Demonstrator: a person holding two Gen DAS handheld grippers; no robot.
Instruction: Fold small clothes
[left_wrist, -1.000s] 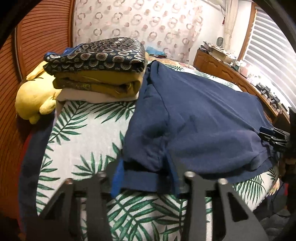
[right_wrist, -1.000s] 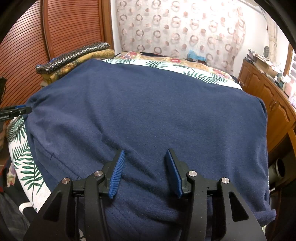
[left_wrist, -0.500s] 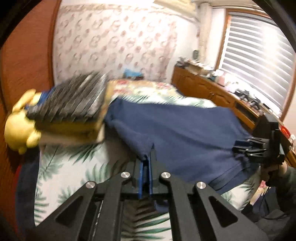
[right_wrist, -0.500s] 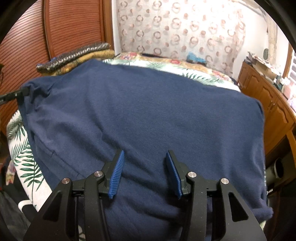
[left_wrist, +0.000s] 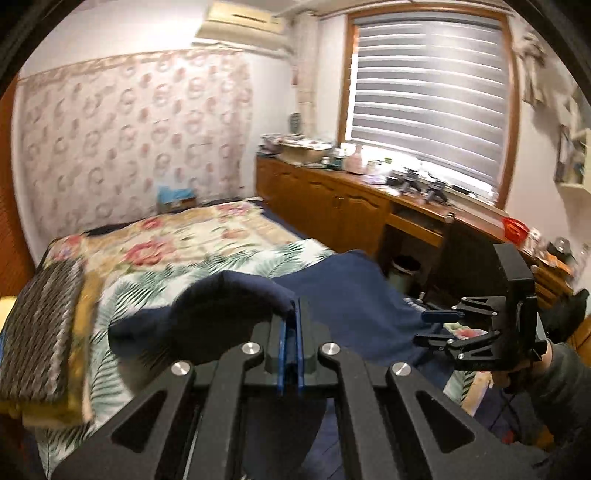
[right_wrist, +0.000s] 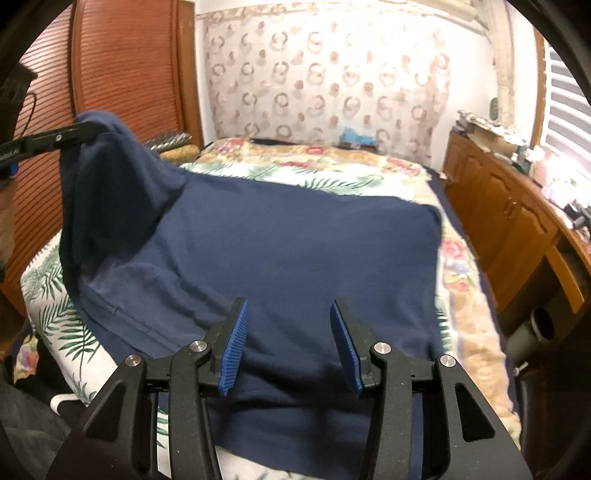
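Navy blue shirt (right_wrist: 295, 236) on a green palm-leaf sheet (right_wrist: 48, 280), blue-padded black tongs (right_wrist: 288, 347)

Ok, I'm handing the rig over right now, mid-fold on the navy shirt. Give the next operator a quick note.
Left gripper: shut on a corner of the navy shirt, lifted off the bed.
Right gripper: open over the shirt's near edge, holding nothing.
The rest of the shirt lies flat on the bed; folded stack at far left.
Done: corner picked up.
Left: lay it across, finish the folds, probably stack it.
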